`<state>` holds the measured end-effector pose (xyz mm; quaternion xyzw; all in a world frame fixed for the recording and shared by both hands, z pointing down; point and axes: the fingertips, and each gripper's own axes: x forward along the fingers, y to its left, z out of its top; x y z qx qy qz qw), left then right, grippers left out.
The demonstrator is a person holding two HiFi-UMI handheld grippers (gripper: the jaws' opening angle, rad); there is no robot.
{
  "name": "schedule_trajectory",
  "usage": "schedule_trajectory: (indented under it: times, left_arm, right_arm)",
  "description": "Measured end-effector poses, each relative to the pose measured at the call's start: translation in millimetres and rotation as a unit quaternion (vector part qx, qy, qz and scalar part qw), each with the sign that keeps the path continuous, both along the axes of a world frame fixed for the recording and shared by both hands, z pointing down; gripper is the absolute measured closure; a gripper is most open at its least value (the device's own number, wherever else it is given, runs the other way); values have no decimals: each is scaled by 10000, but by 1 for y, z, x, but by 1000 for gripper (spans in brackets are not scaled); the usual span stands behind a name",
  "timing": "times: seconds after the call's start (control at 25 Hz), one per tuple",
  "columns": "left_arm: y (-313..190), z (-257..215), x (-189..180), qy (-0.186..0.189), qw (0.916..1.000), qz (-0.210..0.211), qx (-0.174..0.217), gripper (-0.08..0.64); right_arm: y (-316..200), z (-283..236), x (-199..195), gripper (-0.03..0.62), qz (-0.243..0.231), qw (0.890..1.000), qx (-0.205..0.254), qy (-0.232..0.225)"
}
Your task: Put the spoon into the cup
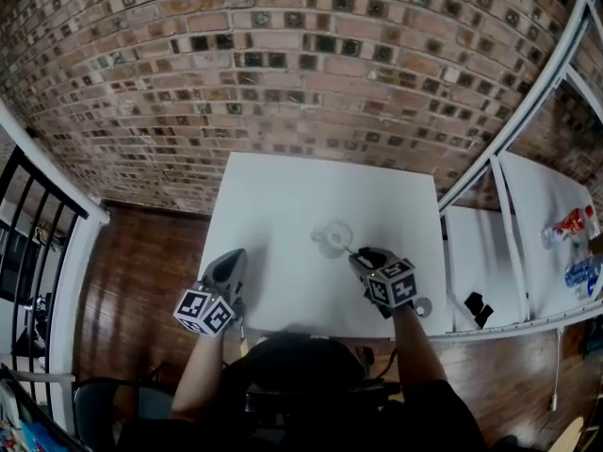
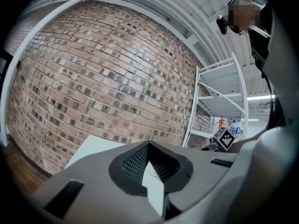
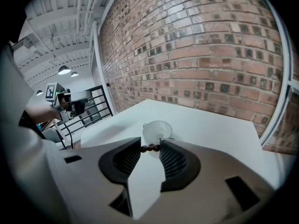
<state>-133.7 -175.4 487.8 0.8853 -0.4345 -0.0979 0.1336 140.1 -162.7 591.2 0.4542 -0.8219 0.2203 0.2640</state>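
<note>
Spoon (image 3: 150,147): dark beaded handle pinched crosswise between the tips of the right gripper (image 1: 359,256) jaws, just short of the cup.
Cup (image 3: 157,130): clear, upright, mid-surface, directly ahead of those jaws.
Left gripper (image 2: 149,146): jaws closed tip to tip, empty, over the near left edge, well apart from the cup.
Surface (image 1: 283,196): white, with a small round disc (image 1: 423,305) by the near right corner.
Room: brick wall (image 1: 283,64) behind, wooden floor (image 1: 141,262) to the left, white shelving (image 1: 513,224) to the right.
</note>
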Motion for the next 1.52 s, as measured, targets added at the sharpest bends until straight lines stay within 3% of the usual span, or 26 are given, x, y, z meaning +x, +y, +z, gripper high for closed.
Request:
schedule_trajectory:
  times: [0.6, 0.72, 0.8, 1.2, 1.36, 1.52]
  left_arm:
    - [2, -2, -34, -61, 9990, -445, 7, 557]
    - [2, -3, -37, -76, 9989, -457, 12, 557]
    - [2, -4, -37, -84, 9989, -452, 20, 557]
    - [-6, -11, -25, -111, 9996, -247, 103, 555]
    - [-9, -16, -22, -100, 9998, -108, 124, 557]
    - [-11, -31, -10, -48, 9994, 98, 314, 557]
  right_arm:
    - [-26, 23, -17, 463, -198, 9995, 75, 228]
    - [-27, 25, -17, 460, -166, 9993, 136, 303]
    - [-27, 26, -15, 410, -131, 9990, 188, 377]
    - [-26, -4, -2, 410, 252, 9970, 729, 70]
    - [-18, -38, 11, 505, 632, 9882, 1351, -339]
    - [-12, -78, 30, 588, 1138, 9690, 1872, -1144]
